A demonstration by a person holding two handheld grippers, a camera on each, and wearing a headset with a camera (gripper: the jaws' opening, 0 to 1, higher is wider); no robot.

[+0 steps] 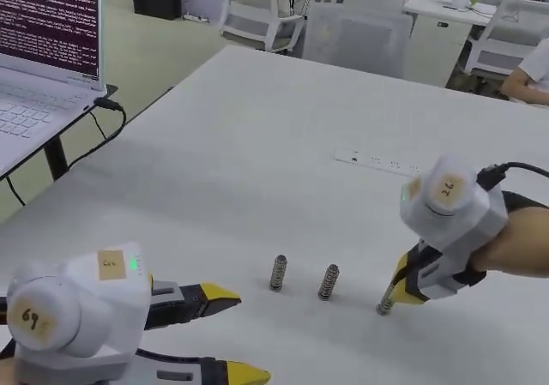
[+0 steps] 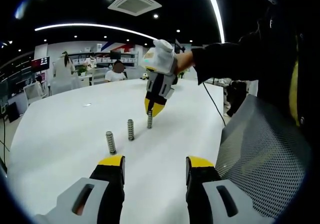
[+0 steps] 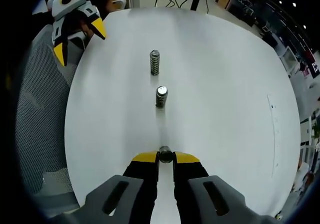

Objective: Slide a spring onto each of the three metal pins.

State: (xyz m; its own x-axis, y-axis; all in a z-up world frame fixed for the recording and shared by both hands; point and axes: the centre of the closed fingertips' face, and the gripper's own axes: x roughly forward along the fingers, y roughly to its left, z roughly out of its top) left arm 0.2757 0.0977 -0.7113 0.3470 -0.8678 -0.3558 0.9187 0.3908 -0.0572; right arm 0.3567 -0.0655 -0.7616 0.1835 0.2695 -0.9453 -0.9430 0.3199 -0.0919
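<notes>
Starting at my left gripper (image 1: pixel 244 333): jaws spread wide, nothing between them, hanging low over the white table (image 1: pixel 257 145) and well clear of the work. In the left gripper view, ahead of my left-hand jaw, stands the first spring (image 2: pixel 110 142), upright on the table. Beyond it along the row is the second spring (image 2: pixel 130 129), upright too. My right gripper's camera looks down on a bright round top, which I take for the head of its pin (image 3: pixel 161 90) poking through the coils. Neither gripper touches either of them, so I read both as done.

On to the far end of the row: the third spring (image 1: pixel 386 302) sits right at the tips of my right gripper (image 1: pixel 397 289). Those jaws are drawn in tight, pinching the spring's top between the yellow tips, nose pointing down at the table. From my head camera the spring leans a little under the tips, and I can't tell whether it has run fully down its pin.

My call is two of three finished, with the third in hand and nearly home. What's left is to settle it straight, let go, and back away without tipping it or clipping the second spring, which stands near.
</notes>
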